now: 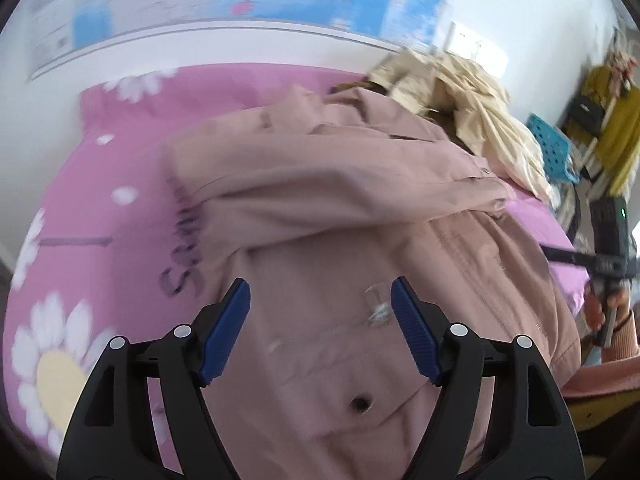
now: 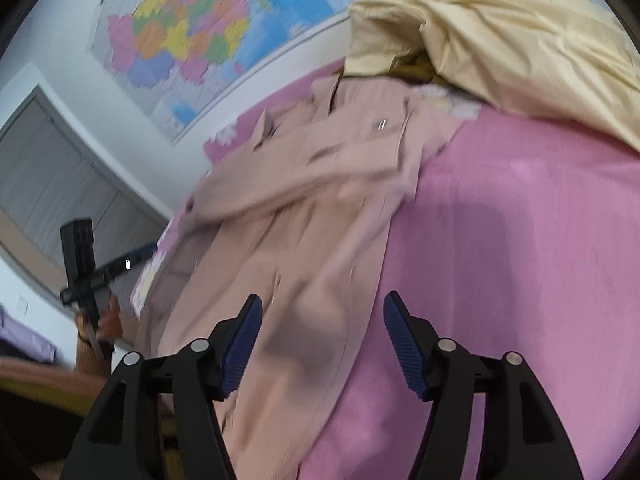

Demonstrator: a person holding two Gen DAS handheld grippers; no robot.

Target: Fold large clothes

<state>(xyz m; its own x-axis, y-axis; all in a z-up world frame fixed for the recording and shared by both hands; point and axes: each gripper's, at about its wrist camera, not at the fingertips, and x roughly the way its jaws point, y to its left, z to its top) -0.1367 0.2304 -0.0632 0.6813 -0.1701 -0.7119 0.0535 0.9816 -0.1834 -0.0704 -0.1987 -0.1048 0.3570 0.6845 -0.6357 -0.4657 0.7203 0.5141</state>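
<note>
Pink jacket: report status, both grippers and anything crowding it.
Left gripper open, empty. Right gripper open, empty. Pink jacket on pink bedspread, sleeve folded across the body. Cream garment pile at its collar end.

Left gripper (image 1: 320, 300) fingers apart; right gripper (image 2: 322, 314) likewise, seemingly empty.
</note>
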